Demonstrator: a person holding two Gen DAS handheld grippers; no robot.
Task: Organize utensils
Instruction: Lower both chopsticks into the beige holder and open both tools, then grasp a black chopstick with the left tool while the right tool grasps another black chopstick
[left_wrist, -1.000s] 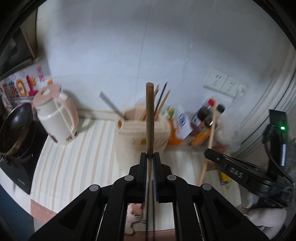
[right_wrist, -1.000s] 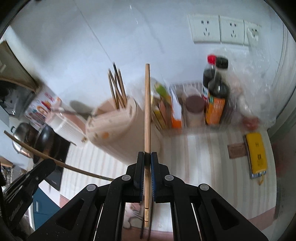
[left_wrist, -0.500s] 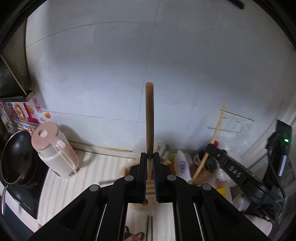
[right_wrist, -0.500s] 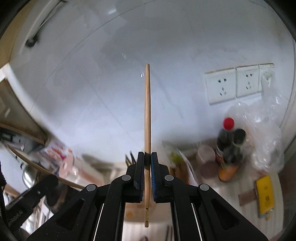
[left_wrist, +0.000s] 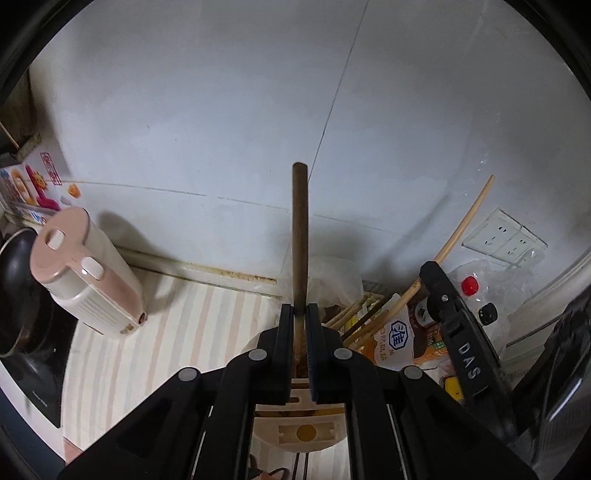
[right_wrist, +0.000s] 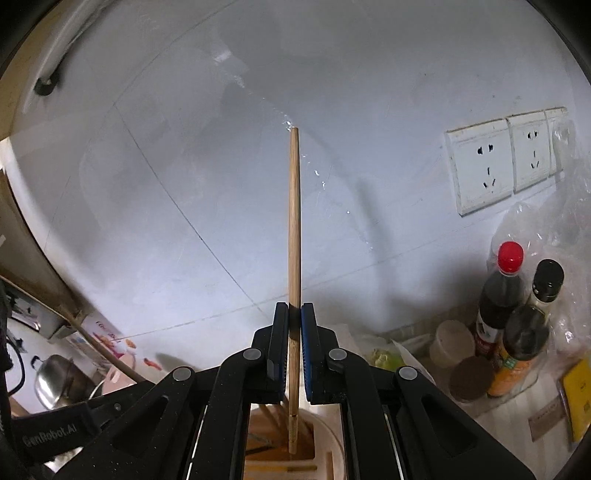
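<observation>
Pinching a dark brown wooden stick (left_wrist: 300, 236) upright between its jaws, the left gripper (left_wrist: 300, 314) hangs right above the cream utensil holder (left_wrist: 303, 432) on the striped table (left_wrist: 147, 350). Its lower end runs down behind the jaws, so I cannot tell whether it has entered a slot. The right gripper (right_wrist: 294, 314) is clamped on a pale chopstick (right_wrist: 294, 221), also held upright, with its bottom tip dipping into the top of the same holder, where other chopsticks (left_wrist: 364, 317) lean out. A pink-lidded kettle (left_wrist: 83, 273) stands to the left near a dark pan (left_wrist: 18, 295). Two sauce bottles (right_wrist: 517, 314) stand to the right against the white wall, below the power sockets (right_wrist: 495, 166).
</observation>
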